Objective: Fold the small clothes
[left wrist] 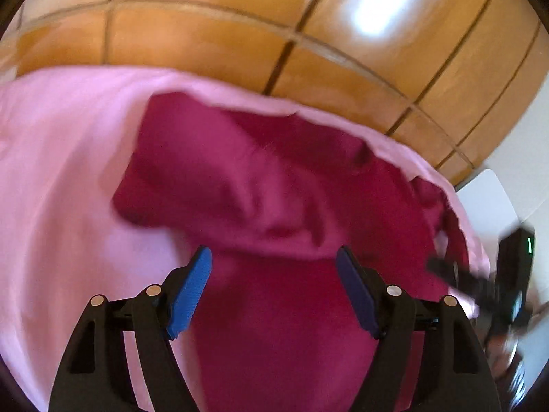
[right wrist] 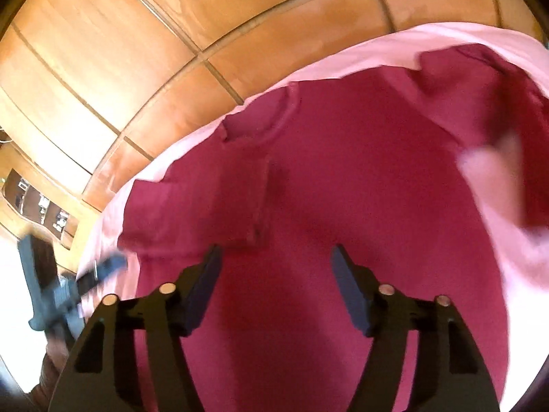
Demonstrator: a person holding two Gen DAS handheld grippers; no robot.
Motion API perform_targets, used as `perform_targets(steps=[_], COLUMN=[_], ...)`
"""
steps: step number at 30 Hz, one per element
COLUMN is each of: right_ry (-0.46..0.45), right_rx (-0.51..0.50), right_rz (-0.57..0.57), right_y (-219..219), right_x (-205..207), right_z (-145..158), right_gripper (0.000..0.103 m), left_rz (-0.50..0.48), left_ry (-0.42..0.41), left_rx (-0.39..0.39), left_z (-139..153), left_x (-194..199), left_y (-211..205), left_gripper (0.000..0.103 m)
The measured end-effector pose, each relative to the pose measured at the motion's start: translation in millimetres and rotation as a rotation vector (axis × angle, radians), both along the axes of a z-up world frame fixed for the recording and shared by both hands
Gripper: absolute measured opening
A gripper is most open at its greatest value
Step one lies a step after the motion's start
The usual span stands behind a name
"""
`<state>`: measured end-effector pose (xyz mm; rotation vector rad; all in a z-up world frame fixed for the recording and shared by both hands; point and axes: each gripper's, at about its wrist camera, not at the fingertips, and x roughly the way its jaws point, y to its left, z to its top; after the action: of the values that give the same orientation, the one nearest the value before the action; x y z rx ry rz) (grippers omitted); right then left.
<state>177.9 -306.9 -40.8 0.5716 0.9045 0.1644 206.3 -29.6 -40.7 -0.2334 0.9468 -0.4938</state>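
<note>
Magenta garment (right wrist: 308,178) on pink sheet (left wrist: 68,158) | under both hand-held grippers: left (left wrist: 274,261), right (right wrist: 276,257) | both wide, empty

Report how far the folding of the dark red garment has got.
Done: the dark red garment lies on the pink sheet, but it is rumpled, with no finished fold visible. In hand: nothing; the left gripper and right gripper are both open above the cloth. Left: grasping, flattening and every fold.
</note>
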Motion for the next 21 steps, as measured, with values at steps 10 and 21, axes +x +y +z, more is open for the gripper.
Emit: perform_targets(steps=[10, 21], right_ry=[-0.039, 0.124], right_rx=[-0.233, -0.419], right_rz=[0.031, -0.152], right_y=[31.1, -58.1], right_x=[58.9, 79.5], right_z=[35.8, 4.7], right_gripper=[0.006, 0.01], left_rz=[-0.06, -0.049], left_ry=[-0.005, 0.008], left_rx=[0.072, 0.077], left_z=[-29.5, -37.9], left_x=[-24.1, -26.2], left_y=[-24.7, -17.4], left_gripper=[0.074, 0.074])
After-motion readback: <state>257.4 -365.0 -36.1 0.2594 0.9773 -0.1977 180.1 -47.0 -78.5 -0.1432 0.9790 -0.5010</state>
